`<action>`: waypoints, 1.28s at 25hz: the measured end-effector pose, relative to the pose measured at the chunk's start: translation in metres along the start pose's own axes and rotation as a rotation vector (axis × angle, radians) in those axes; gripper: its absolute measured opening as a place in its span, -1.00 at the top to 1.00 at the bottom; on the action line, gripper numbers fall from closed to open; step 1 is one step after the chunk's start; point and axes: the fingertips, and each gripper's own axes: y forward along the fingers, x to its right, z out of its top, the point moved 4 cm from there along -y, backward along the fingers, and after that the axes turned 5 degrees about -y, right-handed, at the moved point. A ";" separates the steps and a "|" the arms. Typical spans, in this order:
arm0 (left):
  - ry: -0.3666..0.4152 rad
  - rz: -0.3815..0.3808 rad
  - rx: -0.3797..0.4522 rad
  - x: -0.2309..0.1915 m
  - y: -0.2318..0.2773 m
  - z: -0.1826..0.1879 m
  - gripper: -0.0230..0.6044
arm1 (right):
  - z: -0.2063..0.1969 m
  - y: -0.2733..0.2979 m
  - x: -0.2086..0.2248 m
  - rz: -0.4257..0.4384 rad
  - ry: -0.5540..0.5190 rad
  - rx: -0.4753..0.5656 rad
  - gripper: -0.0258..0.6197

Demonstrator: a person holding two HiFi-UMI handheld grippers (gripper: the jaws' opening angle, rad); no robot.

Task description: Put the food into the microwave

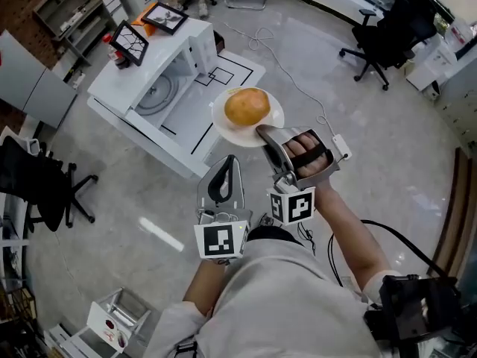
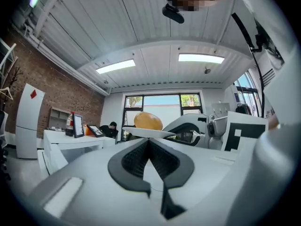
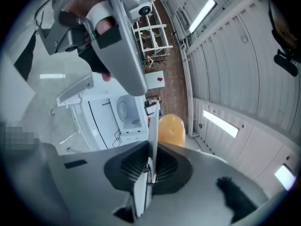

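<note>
clamping the near rim of the white plate (image 1: pixel 223 129), your right gripper (image 1: pixel 262 131) has its jaws pressed together on the thin edge, and in the right gripper view the plate runs edge-on straight out from between the pads. the bun (image 1: pixel 247 106), round and golden, sits in the middle of the plate, carried in the air over the near corner of the white table (image 1: pixel 223 77). your left gripper (image 1: pixel 229 160) hangs just beside the right one, on its left and a little nearer to you; its jaws are closed against each other with nothing between them, and in the left gripper view the plate and bun show just beyond its tips. farther out, the microwave (image 1: pixel 127 69) stands on the table with its cavity open toward you and the round turntable (image 1: pixel 156 95) showing inside. two dark-framed screens (image 1: pixel 129 42) rest on its top. a black office chair (image 1: pixel 387 32) stands well apart on the pale floor at the upper right.
</note>
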 end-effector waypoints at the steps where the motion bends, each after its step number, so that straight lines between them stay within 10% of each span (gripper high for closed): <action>1: 0.005 -0.020 -0.001 0.013 0.009 0.000 0.90 | -0.015 -0.005 0.000 -0.002 0.006 -0.018 0.83; 16: 0.020 -0.091 -0.105 0.081 0.114 -0.066 0.90 | -0.140 -0.003 -0.036 0.056 0.017 -0.112 0.83; 32: -0.028 0.288 -0.134 -0.028 0.234 -0.104 0.90 | -0.168 0.176 -0.034 0.123 -0.135 0.224 0.83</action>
